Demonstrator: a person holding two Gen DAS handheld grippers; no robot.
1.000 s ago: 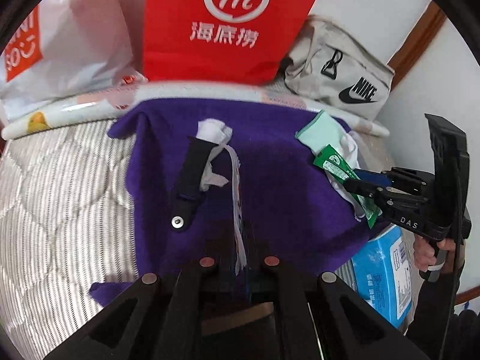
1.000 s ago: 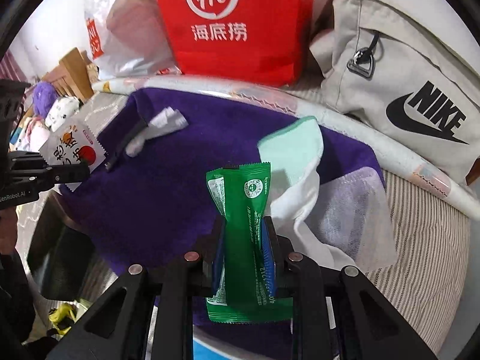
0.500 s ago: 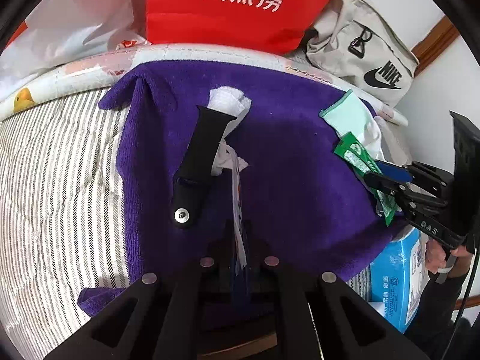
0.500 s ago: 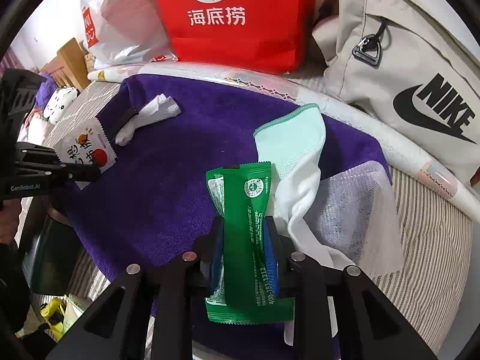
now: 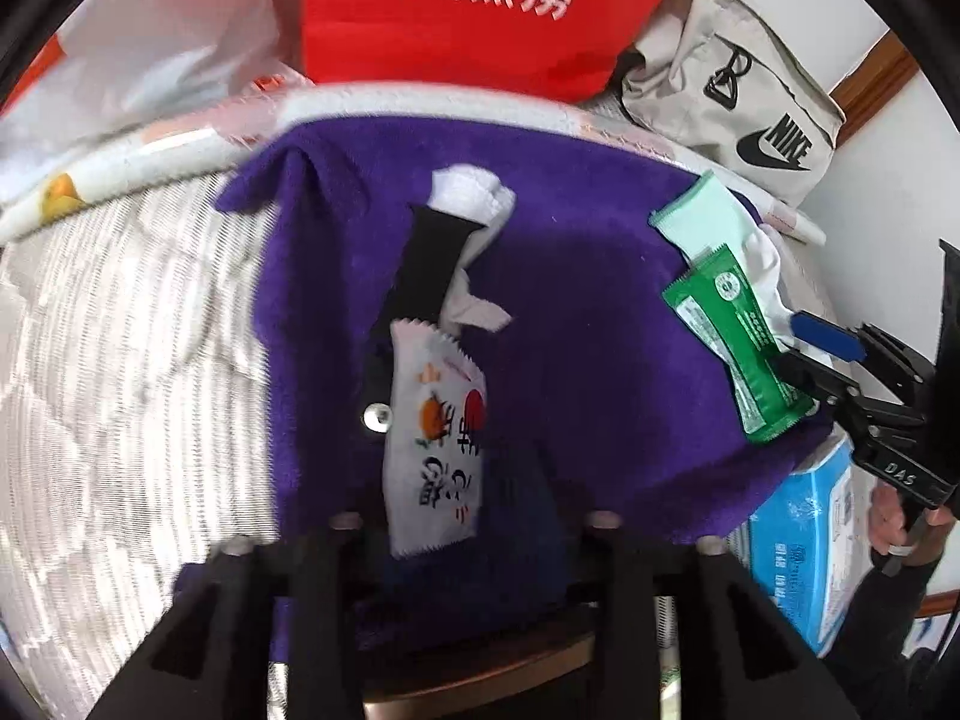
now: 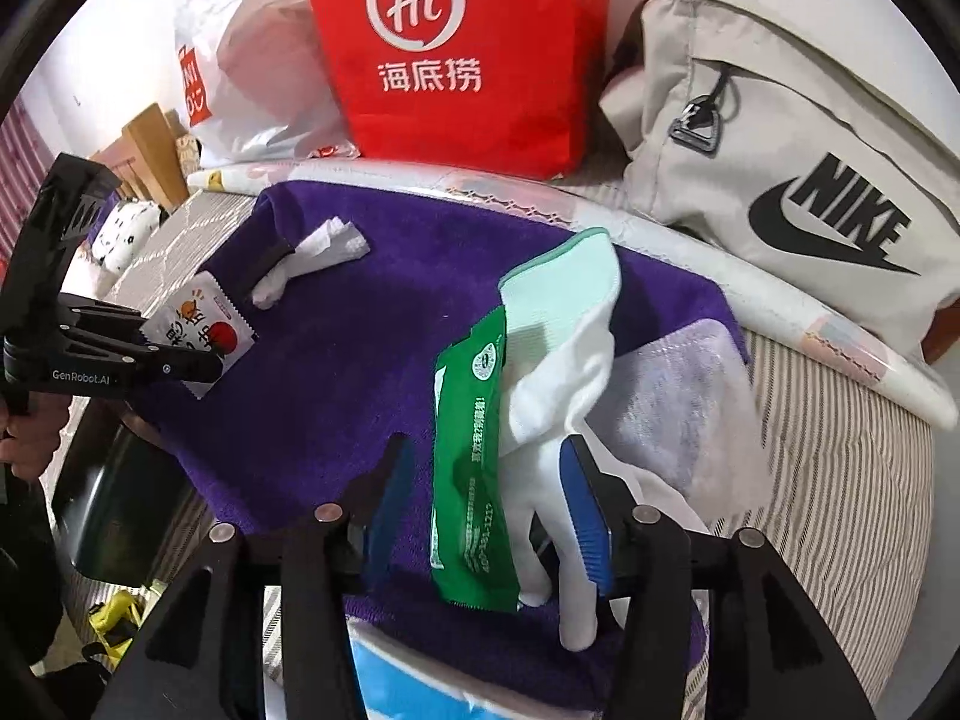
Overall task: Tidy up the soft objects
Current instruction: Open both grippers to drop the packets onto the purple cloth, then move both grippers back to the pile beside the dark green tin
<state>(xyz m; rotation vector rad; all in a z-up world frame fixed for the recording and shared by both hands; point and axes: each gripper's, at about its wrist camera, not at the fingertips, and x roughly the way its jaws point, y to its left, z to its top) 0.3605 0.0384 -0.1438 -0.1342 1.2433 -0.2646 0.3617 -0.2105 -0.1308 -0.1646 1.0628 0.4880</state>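
A purple towel (image 5: 576, 312) (image 6: 372, 360) is spread on the striped mattress. My left gripper (image 5: 474, 516) is open; the white snack packet (image 5: 435, 444) (image 6: 201, 333) lies flat on the towel between its fingers, over a black strap (image 5: 429, 270) and a crumpled white tissue (image 5: 471, 198) (image 6: 327, 249). My right gripper (image 6: 486, 504) is open; the green packet (image 6: 474, 468) (image 5: 729, 336) lies between its blue pads on the towel, beside a white and mint sock (image 6: 564, 324) (image 5: 705, 219).
A red paper bag (image 6: 456, 48), a white plastic bag (image 6: 252, 78) and a beige Nike bag (image 6: 798, 180) stand behind the towel. A blue tissue pack (image 5: 804, 546) lies at the towel's near right. A pale cloth (image 6: 678, 402) lies under the sock.
Both grippers have opened. The white snack packet has dropped flat onto the towel, and the green packet has been let go beside the sock.
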